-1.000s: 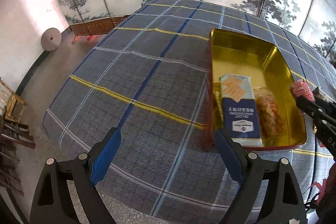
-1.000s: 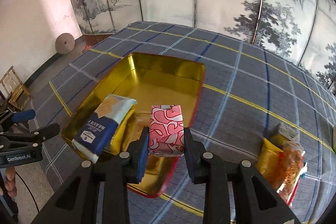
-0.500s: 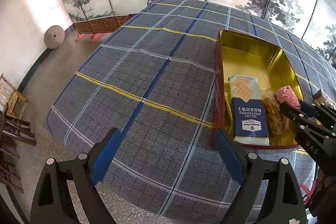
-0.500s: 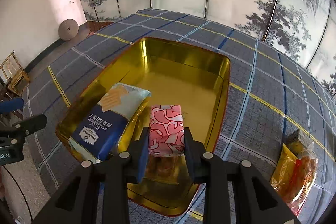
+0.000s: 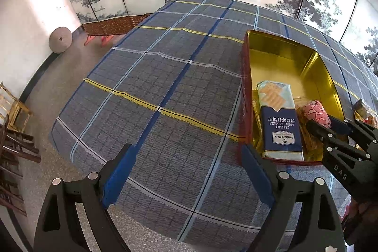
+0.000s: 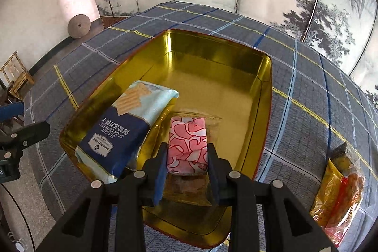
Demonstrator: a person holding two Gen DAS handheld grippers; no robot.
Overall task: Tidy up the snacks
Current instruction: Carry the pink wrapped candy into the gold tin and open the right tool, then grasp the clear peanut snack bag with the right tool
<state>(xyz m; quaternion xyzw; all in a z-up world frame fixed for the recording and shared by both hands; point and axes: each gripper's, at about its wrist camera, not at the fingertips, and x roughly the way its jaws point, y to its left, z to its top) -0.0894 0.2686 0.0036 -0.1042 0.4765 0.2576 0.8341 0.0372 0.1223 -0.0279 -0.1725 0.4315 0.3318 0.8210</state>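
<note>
Bottom centre of the right wrist view, the right gripper (image 6: 187, 158) is just starting to spread its jaws round the pink snack pack (image 6: 187, 143), which sits low in the gold tin (image 6: 265, 96) over what's prob. a clear cracker bag. Best let go fully, then lift straight up w/o dragging it. Left gripper (image 5: 186, 171) hangs spread & empty over the plaid cloth (image 5: 165, 77); more snacks (image 6: 337, 190) wait at right edge.

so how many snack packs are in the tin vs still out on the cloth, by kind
In the gold tin:
soda cracker pack: 1
pink patterned pack, between the opening jaws of the right hand-held gripper: 1
clear bag of brown snacks: 1
On the cloth:
yellow and red snack bags: at least 2, pile unclear
Total: at least 5
</note>
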